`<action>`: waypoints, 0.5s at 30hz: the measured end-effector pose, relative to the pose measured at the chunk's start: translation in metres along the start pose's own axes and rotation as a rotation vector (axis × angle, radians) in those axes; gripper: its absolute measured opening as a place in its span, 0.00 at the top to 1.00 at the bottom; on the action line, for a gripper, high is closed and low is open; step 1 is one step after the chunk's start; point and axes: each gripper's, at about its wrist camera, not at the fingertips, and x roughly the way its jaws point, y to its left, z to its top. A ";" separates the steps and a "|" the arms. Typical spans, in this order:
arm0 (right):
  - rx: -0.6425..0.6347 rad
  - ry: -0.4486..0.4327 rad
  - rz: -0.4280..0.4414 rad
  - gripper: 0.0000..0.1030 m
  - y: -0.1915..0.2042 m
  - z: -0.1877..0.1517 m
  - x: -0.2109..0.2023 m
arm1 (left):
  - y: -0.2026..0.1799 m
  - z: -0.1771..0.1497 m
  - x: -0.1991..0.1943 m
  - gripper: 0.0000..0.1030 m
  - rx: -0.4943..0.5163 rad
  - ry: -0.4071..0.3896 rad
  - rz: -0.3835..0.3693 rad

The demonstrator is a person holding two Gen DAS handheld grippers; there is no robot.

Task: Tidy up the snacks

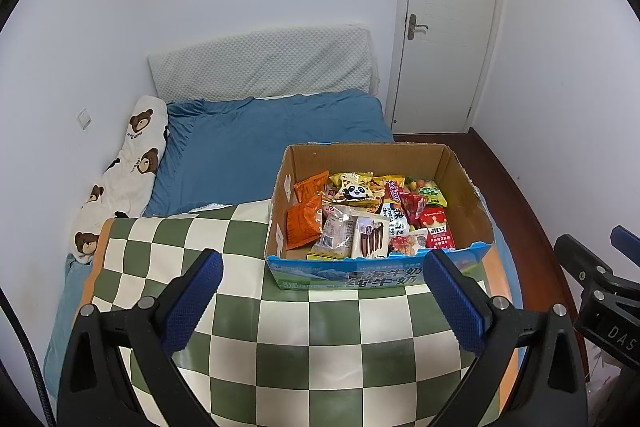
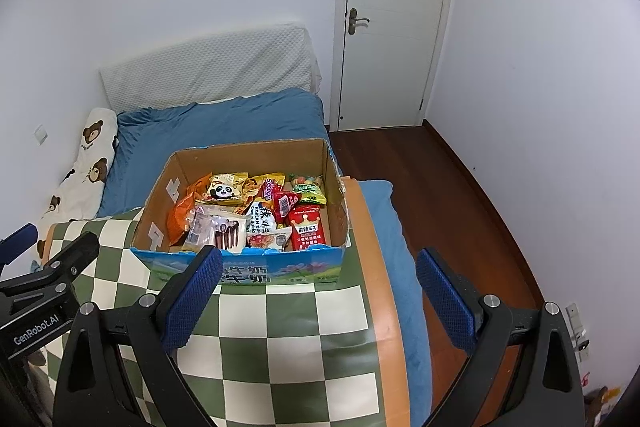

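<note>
An open cardboard box (image 1: 460, 183) (image 2: 168, 183) with a blue printed front stands on a green-and-white checkered cloth (image 1: 304, 339) (image 2: 288, 323) on the bed. Several snack packets fill it: an orange packet (image 1: 305, 223) (image 2: 181, 215), a panda packet (image 1: 358, 193) (image 2: 224, 191), a red packet (image 1: 438, 229) (image 2: 307, 229). My left gripper (image 1: 326, 301) hovers open over the cloth just short of the box, nothing between its fingers. My right gripper (image 2: 320, 301) is open and empty too, near the box's front right corner. Each gripper's body shows at the edge of the other view.
The bed has a blue sheet (image 1: 256, 151) (image 2: 224, 123), a bear-print pillow (image 1: 132, 163) (image 2: 86, 171) on the left and a white cushion (image 1: 260, 63) against the wall. A shut white door (image 1: 448, 19) (image 2: 392, 19) and dark wooden floor (image 2: 440, 187) lie to the right.
</note>
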 end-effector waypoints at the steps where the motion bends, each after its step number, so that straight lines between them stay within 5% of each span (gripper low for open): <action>1: 0.000 0.001 0.001 0.04 0.000 0.000 0.000 | 0.000 0.000 0.000 0.00 -0.001 0.001 0.001; 15: -0.009 -0.006 0.012 0.04 0.002 -0.002 -0.003 | 0.000 -0.003 -0.002 0.00 0.000 0.005 -0.008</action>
